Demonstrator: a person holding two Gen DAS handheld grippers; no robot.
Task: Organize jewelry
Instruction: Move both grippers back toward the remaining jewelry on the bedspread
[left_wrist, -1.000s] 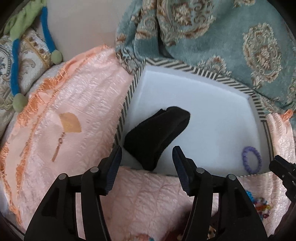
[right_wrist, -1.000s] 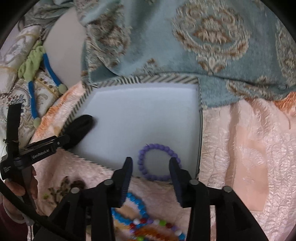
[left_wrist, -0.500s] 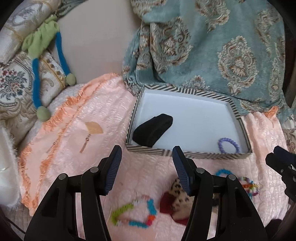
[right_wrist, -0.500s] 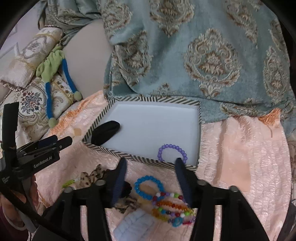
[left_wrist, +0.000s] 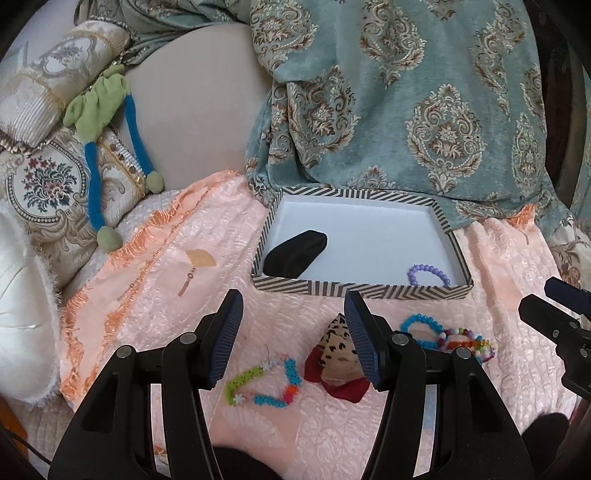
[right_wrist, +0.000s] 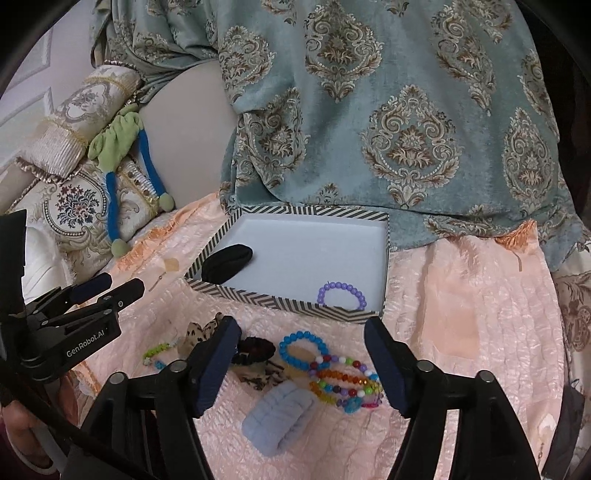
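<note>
A striped box (left_wrist: 362, 288) with a white floor lies on the pink cloth. Inside it are a black scrunchie (left_wrist: 295, 254) and a purple bead bracelet (left_wrist: 428, 275). In front of the box lie a green-and-blue bracelet (left_wrist: 266, 380), a leopard scrunchie (left_wrist: 338, 350), a blue bead bracelet (right_wrist: 303, 349), several multicoloured bracelets (right_wrist: 347, 384) and a pale blue scrunchie (right_wrist: 279, 421). My left gripper (left_wrist: 291, 339) hangs open and empty above these loose pieces. My right gripper (right_wrist: 303, 369) is above the bracelets, its jaws opening with nothing held between them.
A teal patterned throw (left_wrist: 406, 110) hangs behind the box. Embroidered cushions (left_wrist: 48, 177) and a green-and-blue fabric toy (left_wrist: 99, 110) lie at the left. The pink cloth (right_wrist: 472, 314) stretches bare to the right of the box. A hand (right_wrist: 22, 439) holds the left gripper.
Both grippers have drawn back and up from the box, so the loose jewelry in front has come into view. The right jaws have widened. The purple bracelet stays in the box.
</note>
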